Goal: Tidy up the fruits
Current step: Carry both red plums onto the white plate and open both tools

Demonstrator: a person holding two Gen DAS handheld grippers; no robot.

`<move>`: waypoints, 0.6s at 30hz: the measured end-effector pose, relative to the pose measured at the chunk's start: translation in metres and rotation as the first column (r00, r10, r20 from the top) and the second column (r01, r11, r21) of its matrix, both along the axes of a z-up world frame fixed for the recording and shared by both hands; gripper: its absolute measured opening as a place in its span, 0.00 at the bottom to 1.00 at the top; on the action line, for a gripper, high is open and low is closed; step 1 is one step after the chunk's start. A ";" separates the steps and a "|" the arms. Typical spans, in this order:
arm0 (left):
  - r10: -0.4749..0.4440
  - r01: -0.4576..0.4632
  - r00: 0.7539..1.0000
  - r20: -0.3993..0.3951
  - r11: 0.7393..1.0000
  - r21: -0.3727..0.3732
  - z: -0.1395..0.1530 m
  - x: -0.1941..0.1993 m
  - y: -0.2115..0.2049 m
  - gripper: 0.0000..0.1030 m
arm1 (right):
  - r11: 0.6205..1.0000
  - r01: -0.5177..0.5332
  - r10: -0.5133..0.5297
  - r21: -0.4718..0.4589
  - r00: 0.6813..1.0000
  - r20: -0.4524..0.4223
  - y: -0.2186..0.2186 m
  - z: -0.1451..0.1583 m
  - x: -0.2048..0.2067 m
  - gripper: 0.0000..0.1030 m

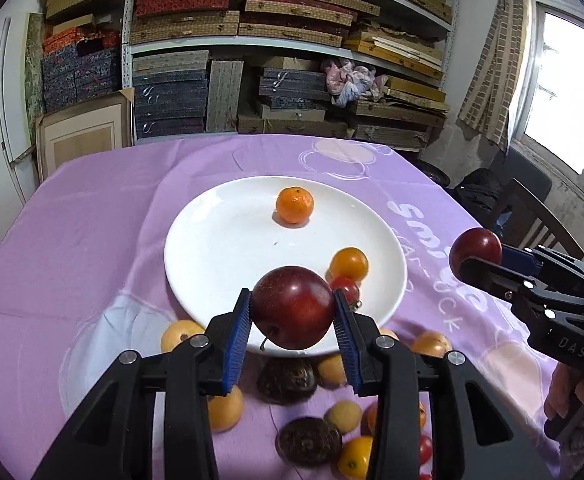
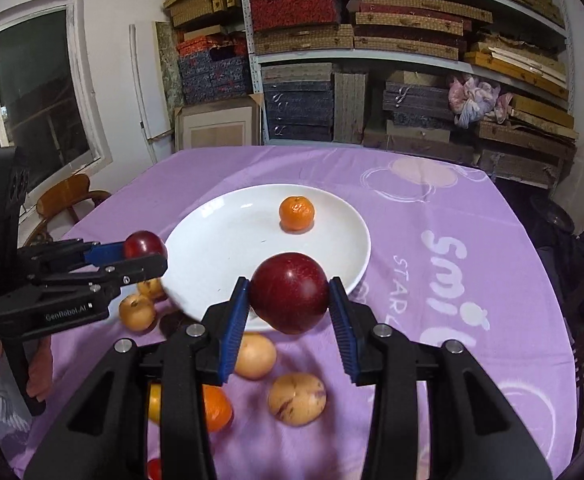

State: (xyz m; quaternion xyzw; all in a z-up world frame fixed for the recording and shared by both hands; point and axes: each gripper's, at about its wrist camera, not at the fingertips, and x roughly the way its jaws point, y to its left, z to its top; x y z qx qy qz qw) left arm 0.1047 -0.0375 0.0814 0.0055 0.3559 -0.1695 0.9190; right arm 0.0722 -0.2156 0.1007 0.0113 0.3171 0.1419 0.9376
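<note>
My left gripper [image 1: 292, 294] is shut on a dark red apple [image 1: 292, 320], which hangs over the near rim of the white plate [image 1: 212, 260]. A mandarin [image 1: 295, 205], a small orange fruit [image 1: 348, 264] and a red cherry tomato [image 1: 347, 289] lie on that plate. My right gripper [image 2: 289, 282] is shut on a second dark red apple [image 2: 290, 300], above the plate's [image 2: 220, 248] near right rim. Each wrist view also shows the other gripper from the side: the right gripper [image 1: 479, 258] with its apple [image 1: 475, 246], and the left gripper [image 2: 148, 254] with its apple [image 2: 144, 243].
Several loose fruits lie on the purple tablecloth [image 1: 72, 240] in front of the plate: yellow ones [image 2: 296, 398], an orange [image 2: 216, 408] and dark brown ones [image 1: 288, 380]. Shelves of stacked boxes [image 1: 252, 40] stand behind the table. A chair [image 2: 68, 200] stands at the left.
</note>
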 end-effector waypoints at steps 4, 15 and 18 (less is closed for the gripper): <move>0.042 -0.042 0.998 -0.047 0.999 0.014 -0.016 0.031 -0.001 0.39 | 0.999 0.028 -0.029 -0.022 0.998 -0.060 0.011 -0.018 0.054 0.38; 0.080 -0.077 0.988 -0.135 0.996 0.034 -0.051 0.069 0.008 0.40 | 0.998 0.043 -0.049 -0.044 0.986 -0.160 0.024 -0.050 0.129 0.39; 0.083 -0.077 0.989 -0.126 0.996 0.046 -0.052 0.070 0.005 0.40 | 0.997 0.040 -0.052 -0.069 0.983 -0.177 0.028 -0.055 0.138 0.40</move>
